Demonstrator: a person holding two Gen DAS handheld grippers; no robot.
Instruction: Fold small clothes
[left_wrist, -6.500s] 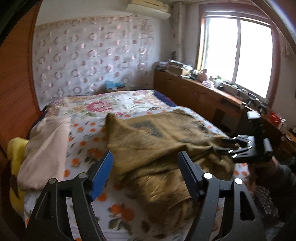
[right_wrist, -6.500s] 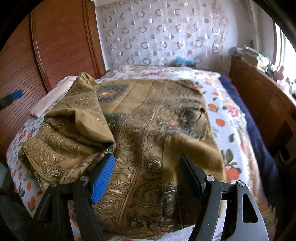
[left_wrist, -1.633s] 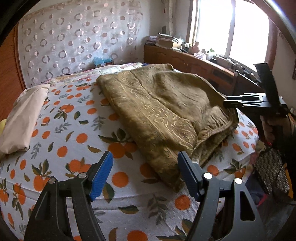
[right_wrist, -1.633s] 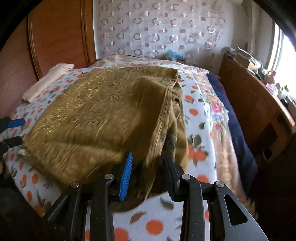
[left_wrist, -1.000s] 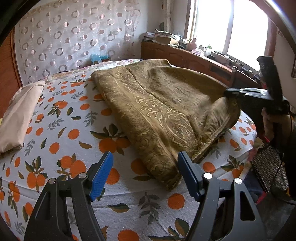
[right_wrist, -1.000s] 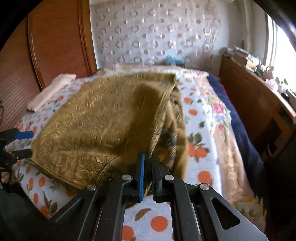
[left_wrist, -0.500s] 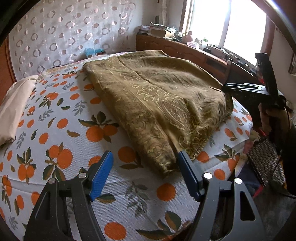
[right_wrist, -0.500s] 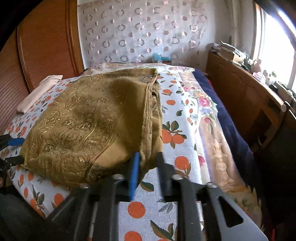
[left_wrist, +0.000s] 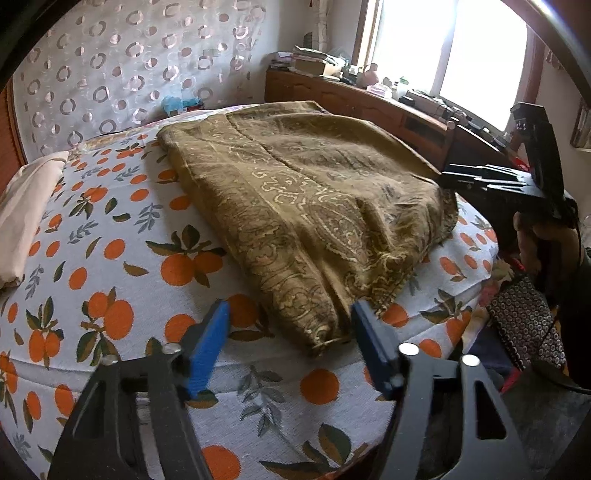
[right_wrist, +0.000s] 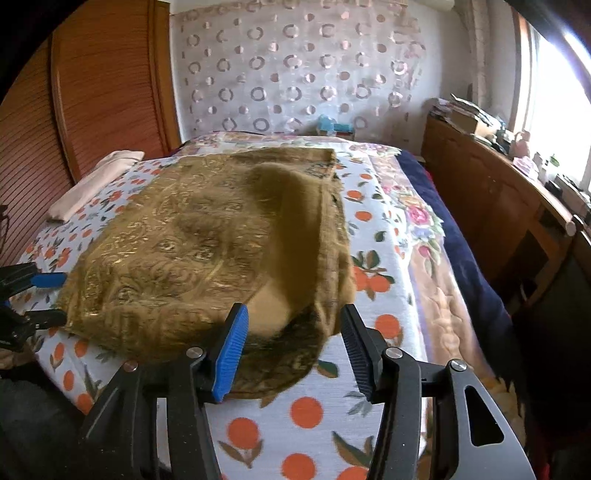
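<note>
A bedroom scene from two handheld grippers, both aimed at a bed covered by an orange-print bedsheet (left_wrist: 110, 236). A folded olive-gold paisley cloth (left_wrist: 314, 206) lies across the middle of the sheet, reaching from the centre of the left wrist view down to about 6 o'clock, where its near corner sits just ahead of the left gripper (left_wrist: 288, 339). That gripper's blue-padded fingers (left_wrist: 207, 343) stand wide apart, with the cloth's corner between them but not pinched. At 3 o'clock in the same view, the right gripper (left_wrist: 476, 177) appears side-on at the cloth's far edge, held by a hand (left_wrist: 546, 243). In the right wrist view, the cloth (right_wrist: 207, 251) fills the centre, its near edge drooping between the right gripper's (right_wrist: 293, 339) separated fingers; nothing is clamped. The left gripper's blue tips (right_wrist: 48, 279) show at 9 o'clock, beside the cloth's left edge. A folded cream cloth (left_wrist: 26, 210) rests at 9 o'clock on the sheet, well apart from the paisley one. A circle-patterned curtain (right_wrist: 295, 74) hangs at 12 o'clock, and a wooden cabinet (right_wrist: 491, 192) runs along 3 o'clock under a bright window (left_wrist: 450, 55).
</note>
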